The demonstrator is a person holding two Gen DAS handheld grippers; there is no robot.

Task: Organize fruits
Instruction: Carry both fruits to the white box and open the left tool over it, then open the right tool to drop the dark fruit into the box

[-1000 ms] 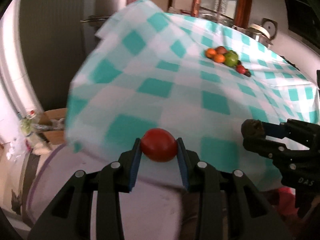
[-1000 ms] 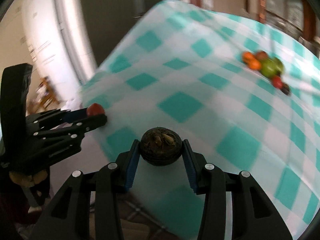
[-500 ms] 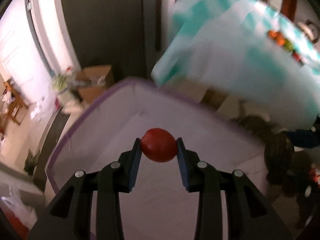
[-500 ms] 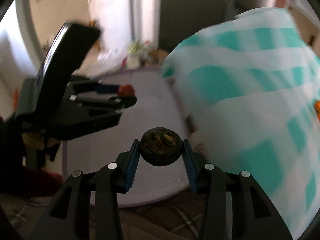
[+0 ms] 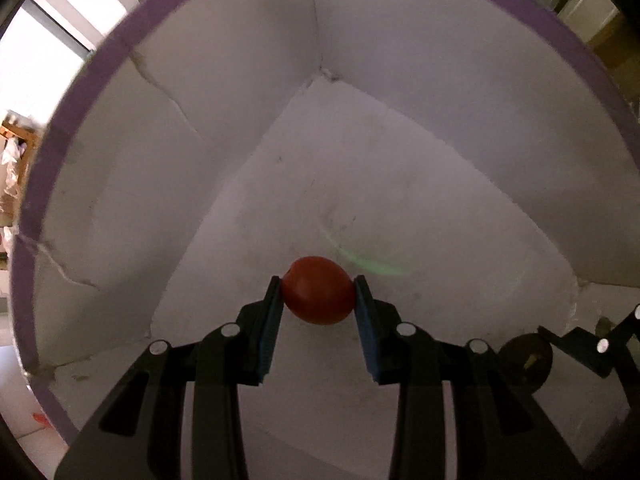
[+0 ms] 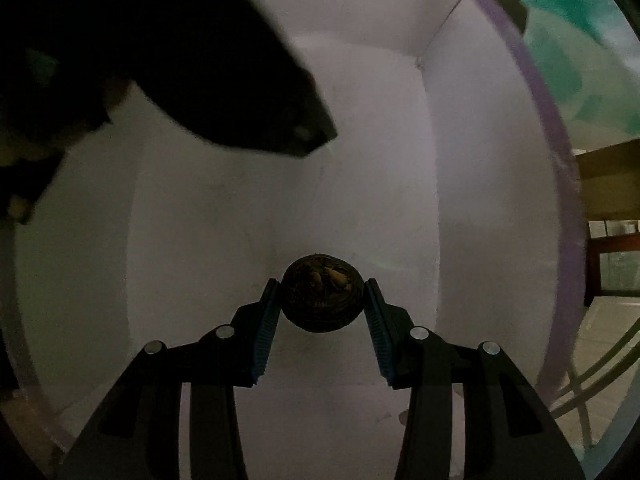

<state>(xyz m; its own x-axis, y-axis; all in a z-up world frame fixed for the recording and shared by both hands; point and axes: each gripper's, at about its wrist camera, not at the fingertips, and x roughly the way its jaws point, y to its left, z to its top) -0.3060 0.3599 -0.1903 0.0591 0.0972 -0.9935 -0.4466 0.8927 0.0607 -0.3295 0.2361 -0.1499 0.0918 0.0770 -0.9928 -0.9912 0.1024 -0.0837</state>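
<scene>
My left gripper [image 5: 318, 300] is shut on a red round fruit [image 5: 318, 296] and holds it inside a white box with a purple rim [image 5: 96, 76], above its floor. My right gripper [image 6: 322, 300] is shut on a dark brown round fruit [image 6: 322, 298] and is inside the same box [image 6: 552, 184]. In the left wrist view the right gripper [image 5: 560, 344] and its dark fruit [image 5: 526, 360] show at the lower right. The left gripper's body [image 6: 180, 48] fills the upper left of the right wrist view as a dark shape.
The box walls are creased white panels meeting at a corner [image 5: 324, 72]. The green checked tablecloth [image 6: 576, 64] hangs beyond the box rim on the right. A cardboard box [image 5: 616, 48] stands outside at the upper right.
Both grippers have swung away from the table and moved down into the white box, each still holding its fruit. The table and fruit pile have left the views.
</scene>
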